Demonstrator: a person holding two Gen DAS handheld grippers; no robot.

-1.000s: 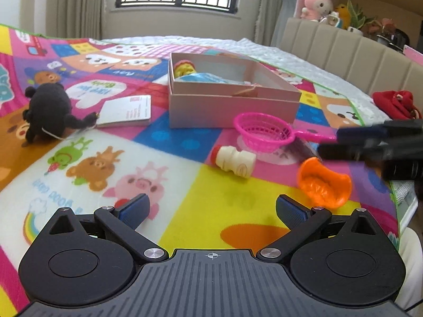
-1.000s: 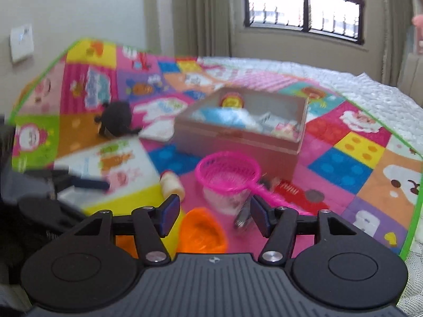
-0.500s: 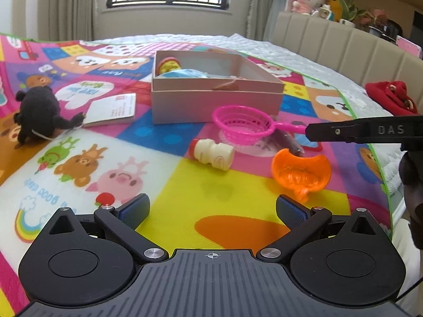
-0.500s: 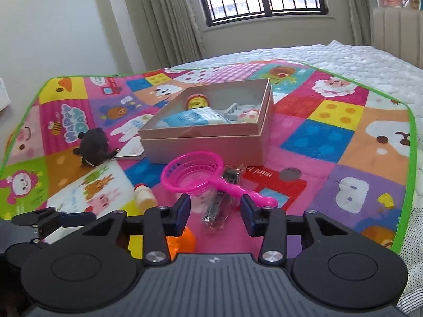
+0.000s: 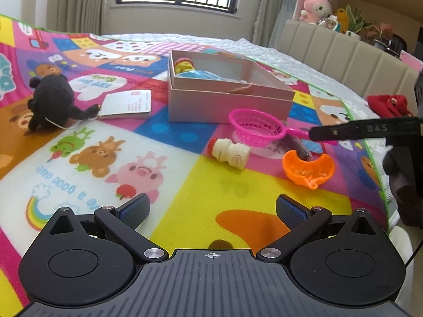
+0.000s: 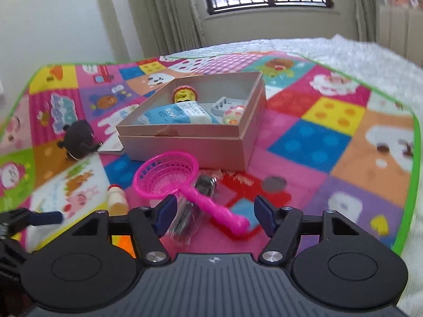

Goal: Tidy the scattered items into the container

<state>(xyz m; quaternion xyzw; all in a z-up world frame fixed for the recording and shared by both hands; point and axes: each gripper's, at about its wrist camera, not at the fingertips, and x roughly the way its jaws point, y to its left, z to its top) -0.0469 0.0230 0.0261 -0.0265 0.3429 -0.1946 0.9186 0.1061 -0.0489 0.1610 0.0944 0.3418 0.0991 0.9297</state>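
- Left view: the left tongs (image 5: 212, 208) are wide open over the mat (image 5: 238, 192), with nothing between them.
- The box (image 5: 227, 103) is pink card and has no lid. It sits on the mat in the middle, far from the tongs.
- The net (image 5: 255, 128) is bright pink with a round basket. It lies just in front of the box. Its handle points to the right.
- The bottle (image 5: 230, 153) is cream with a red cap. It lies on its side near the net, cap to the left.
- The orange bowl (image 5: 308, 170) sits to the right of the bottle.
- A black plush (image 5: 53, 103) and a card (image 5: 127, 104) lie to the left of the box.
- Right view: the right tongs (image 6: 212, 212) are open. The end of the net (image 6: 169, 175) handle lies between them, not gripped.
- The handle runs from the basket down and right, toward the tongs.
- The box (image 6: 190, 142) is behind the net. It holds a blue pack (image 6: 179, 113) and small toys.
- The bottle (image 6: 116, 199) lies left of the net.
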